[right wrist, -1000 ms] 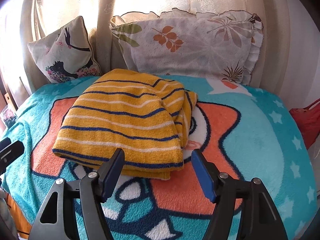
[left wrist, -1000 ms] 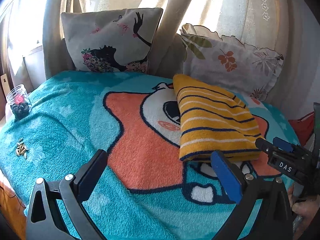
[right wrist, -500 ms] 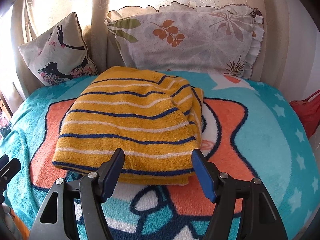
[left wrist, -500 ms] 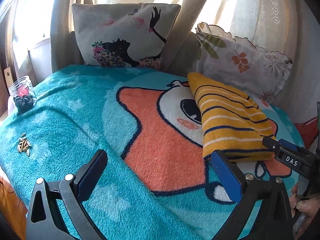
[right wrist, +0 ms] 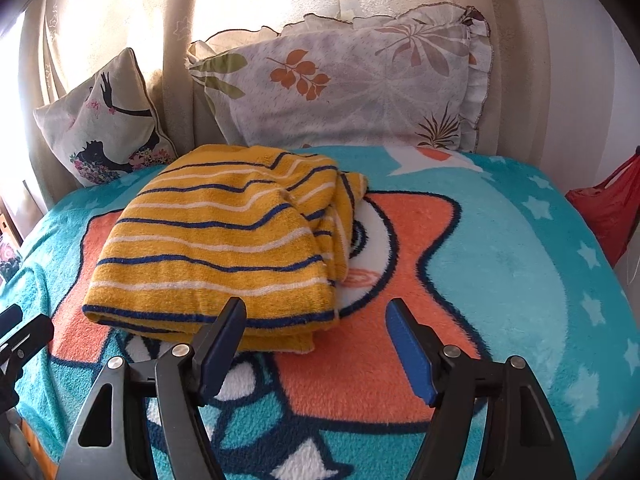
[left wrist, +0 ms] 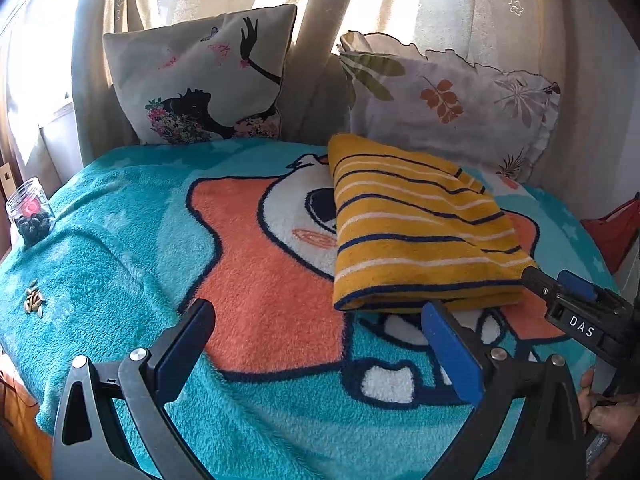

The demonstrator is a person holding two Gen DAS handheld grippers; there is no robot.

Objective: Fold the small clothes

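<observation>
striped top on blanket, folded | soft, light, floppy prob | best grabbed at near hem | left gripper + right gripper spread, nothing held

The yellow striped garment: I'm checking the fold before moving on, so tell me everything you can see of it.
The yellow striped garment looks like soft, fuzzy knit, mustard yellow with thin navy and white stripes and a navy-edged hem. It lies folded in several layers, roughly rectangular, with bunched layers showing along its right side. It rests flat on the teal cartoon blanket, in front of the leaf-print pillow. Neither hand-held gripper holds it; the open right hand-held gripper sits at its near edge.
</observation>
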